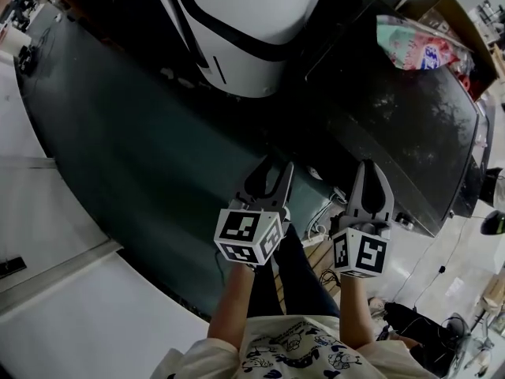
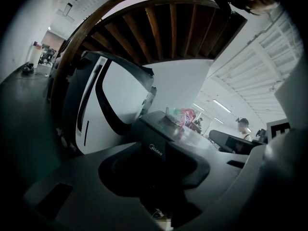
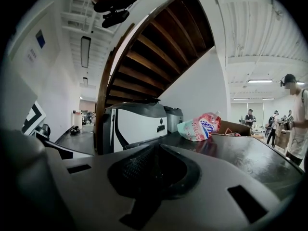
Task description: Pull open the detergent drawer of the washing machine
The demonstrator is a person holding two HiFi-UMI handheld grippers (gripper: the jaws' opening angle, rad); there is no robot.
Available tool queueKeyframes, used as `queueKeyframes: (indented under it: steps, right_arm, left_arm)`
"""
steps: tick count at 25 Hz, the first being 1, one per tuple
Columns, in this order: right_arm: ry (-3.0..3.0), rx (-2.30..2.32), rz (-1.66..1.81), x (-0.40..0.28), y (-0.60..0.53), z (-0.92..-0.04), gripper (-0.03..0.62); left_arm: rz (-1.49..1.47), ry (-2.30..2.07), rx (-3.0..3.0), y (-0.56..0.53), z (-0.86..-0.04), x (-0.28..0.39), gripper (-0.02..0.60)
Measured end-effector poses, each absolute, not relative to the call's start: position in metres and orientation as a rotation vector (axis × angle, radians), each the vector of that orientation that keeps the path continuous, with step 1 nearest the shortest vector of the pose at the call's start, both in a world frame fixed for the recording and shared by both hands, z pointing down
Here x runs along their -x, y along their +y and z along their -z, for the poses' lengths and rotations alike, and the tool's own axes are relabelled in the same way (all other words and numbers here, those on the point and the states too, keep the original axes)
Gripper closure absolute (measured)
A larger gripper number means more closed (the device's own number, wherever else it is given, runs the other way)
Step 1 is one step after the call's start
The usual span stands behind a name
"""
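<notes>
The dark washing machine point(image 1: 410, 125) stands at the right of the head view, its glossy top facing me. In the left gripper view its front corner with a brand mark point(image 2: 155, 150) shows between the jaws; I cannot make out the detergent drawer. My left gripper point(image 1: 269, 172) hangs in front of the machine's near corner with its jaws apart and nothing between them point(image 2: 154, 177). My right gripper point(image 1: 369, 174) hangs beside it, just short of the machine's front edge. Its jaws are closed together on nothing point(image 3: 156, 170).
A white and black machine point(image 1: 245, 30) stands behind to the left. A colourful detergent bag point(image 1: 414, 46) and a cardboard box point(image 1: 446, 10) lie on the washer's far end. Dark green floor point(image 1: 142, 156) spreads to the left. People point(image 3: 296, 114) stand far off at the right.
</notes>
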State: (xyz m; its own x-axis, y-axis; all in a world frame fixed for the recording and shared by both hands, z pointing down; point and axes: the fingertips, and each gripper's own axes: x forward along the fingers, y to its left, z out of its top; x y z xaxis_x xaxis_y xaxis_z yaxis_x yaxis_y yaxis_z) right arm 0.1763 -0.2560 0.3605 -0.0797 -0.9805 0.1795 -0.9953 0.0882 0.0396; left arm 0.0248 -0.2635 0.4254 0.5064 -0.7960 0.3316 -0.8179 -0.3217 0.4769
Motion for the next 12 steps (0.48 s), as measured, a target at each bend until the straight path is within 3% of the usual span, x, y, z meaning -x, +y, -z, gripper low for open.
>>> queueKeyframes:
  steps: [12]
  right_arm:
    - [-2.196, -2.014, -0.162, -0.19, -0.272, -0.408, 0.563]
  left_arm:
    - [0.013, -1.206, -2.051, -0.281, -0.492, -0.061, 0.417]
